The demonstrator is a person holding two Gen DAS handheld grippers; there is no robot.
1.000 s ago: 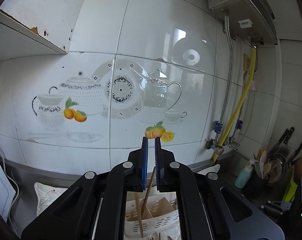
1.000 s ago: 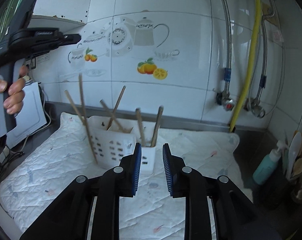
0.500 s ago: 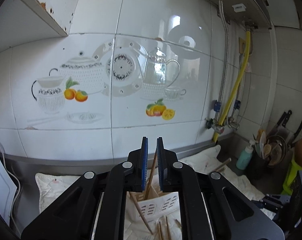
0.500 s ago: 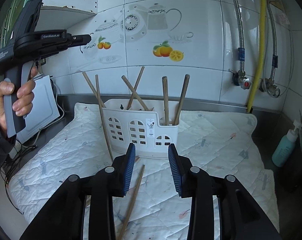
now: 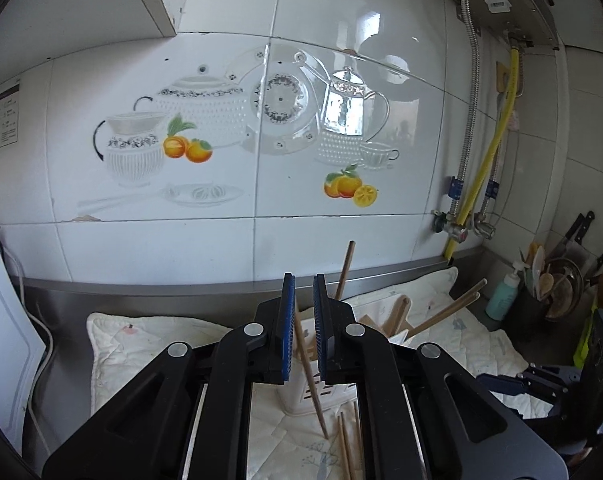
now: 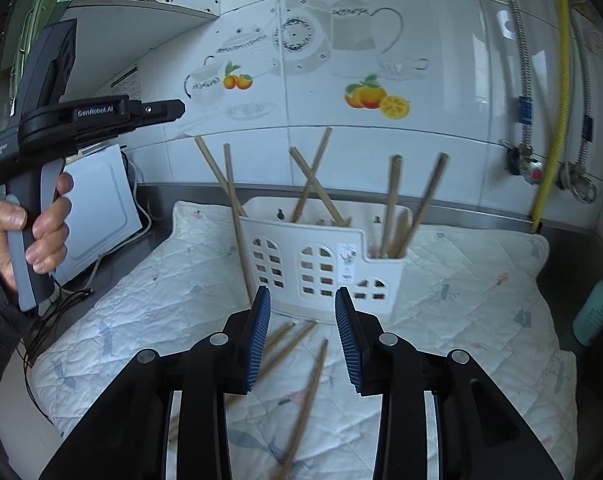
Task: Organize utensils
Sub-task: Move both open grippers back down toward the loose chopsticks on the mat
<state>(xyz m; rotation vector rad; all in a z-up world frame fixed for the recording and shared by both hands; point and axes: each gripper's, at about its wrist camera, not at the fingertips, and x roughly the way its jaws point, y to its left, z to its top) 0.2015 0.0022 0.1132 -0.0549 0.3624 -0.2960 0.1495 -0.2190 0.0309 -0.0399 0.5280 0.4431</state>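
While my left gripper [image 5: 302, 280] stands nearly closed, its blue pads pinch one wooden chopstick [image 5: 310, 376] between them; the stick slants down and its tip meets the quilted mat [image 6: 141, 304] just in front of the white utensil caddy [image 6: 321, 264]. From the right wrist view that same chopstick leans against the caddy's left end, rising above its rim. My left hand [image 6: 33, 236] wraps the gripper's grey handle well to the left of the caddy, and a white board [image 6: 97, 208] stands against the wall behind it.

Left of centre in the caddy, two chopsticks [image 6: 313, 184] cross each other in the tall back compartment, and another one [image 6: 215, 172] leans out over the caddy's left end. To the right, in the lower end compartment, a further pair [image 6: 411, 200] stands nearly upright, slightly blurred.

In front of the caddy, loose chopsticks [image 6: 301, 400] lie flat on the mat; I count three or so, though blur makes that uncertain. My right gripper [image 6: 303, 334] hangs above them with its jaws parted and nothing between the pads, touching none of them.

Right of the caddy, a yellow hose [image 6: 555, 112] and braided metal pipes run down the tiled wall, and a teal pump bottle [image 6: 595, 308] stands at the mat's far right edge.
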